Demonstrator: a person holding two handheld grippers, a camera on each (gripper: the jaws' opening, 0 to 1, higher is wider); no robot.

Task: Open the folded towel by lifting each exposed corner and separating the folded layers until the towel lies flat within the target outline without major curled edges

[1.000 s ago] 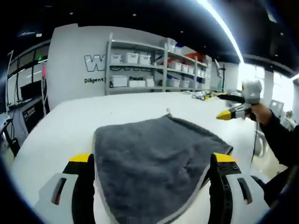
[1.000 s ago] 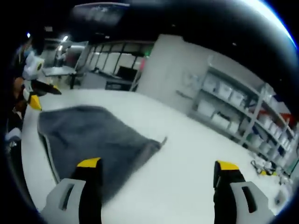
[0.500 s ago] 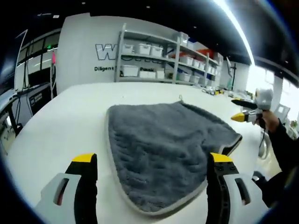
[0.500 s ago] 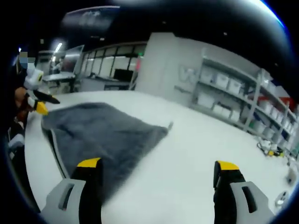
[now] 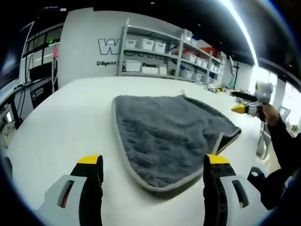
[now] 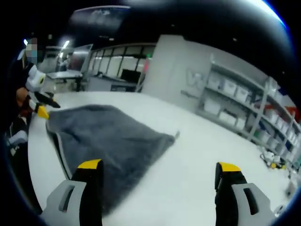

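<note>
Lying folded on the table (image 5: pixel 56 122), grey towel (image 5: pixel 164 136).

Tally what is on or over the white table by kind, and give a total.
Towel: 1
Grippers, left gripper and right gripper: 2
Table: 1
Total: 4

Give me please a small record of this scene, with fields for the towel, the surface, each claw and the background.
towel: grey towel, still folded, with a layer edge showing at one side; lies on the table
surface: white table
left claw: open, holds nothing, hovers short of the towel's near edge
right claw: open, holds nothing, towel under its left jaw
background: shelves with white bins
</note>
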